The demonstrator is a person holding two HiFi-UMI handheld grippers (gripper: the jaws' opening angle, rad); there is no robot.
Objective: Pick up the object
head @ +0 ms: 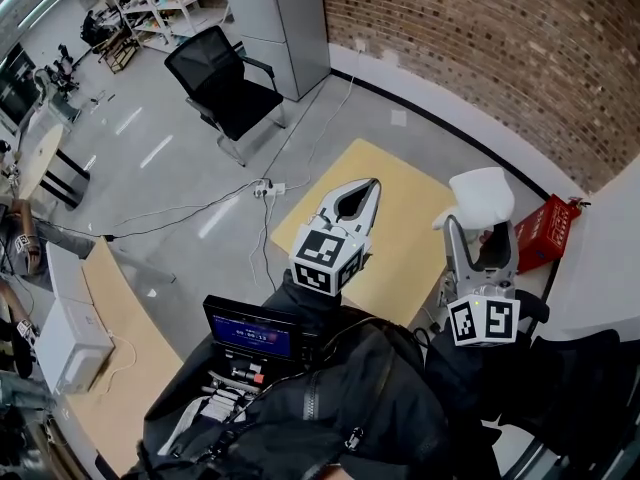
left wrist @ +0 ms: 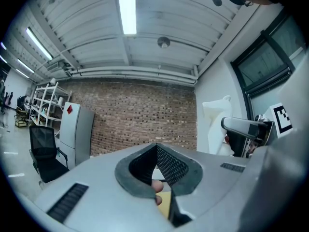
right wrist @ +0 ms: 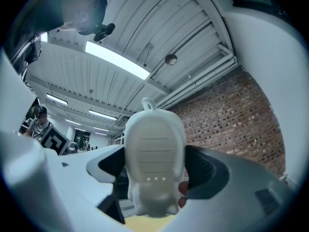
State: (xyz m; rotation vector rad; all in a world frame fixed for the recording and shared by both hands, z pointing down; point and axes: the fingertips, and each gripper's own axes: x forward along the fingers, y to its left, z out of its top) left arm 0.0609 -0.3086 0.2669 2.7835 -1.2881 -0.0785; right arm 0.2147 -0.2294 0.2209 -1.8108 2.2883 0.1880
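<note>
White shoe point(right wrist: 154, 163), sole facing the camera, upper hidden, sits clamped in the right hand-held gripper point(head: 482, 230) above the yellow bench's point(head: 400, 203) right edge. The left hand-held gripper point(head: 374, 185) is closed, empty. Brick wall point(head: 480, 38) beyond.

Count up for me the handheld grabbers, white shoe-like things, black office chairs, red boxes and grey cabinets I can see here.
Grippers: 2, the left gripper with jaws together and the right gripper with jaws on the white object
White shoe-shaped object: 1
Black office chair: 1
Red box: 1
Grey cabinet: 1
Total: 6
</note>
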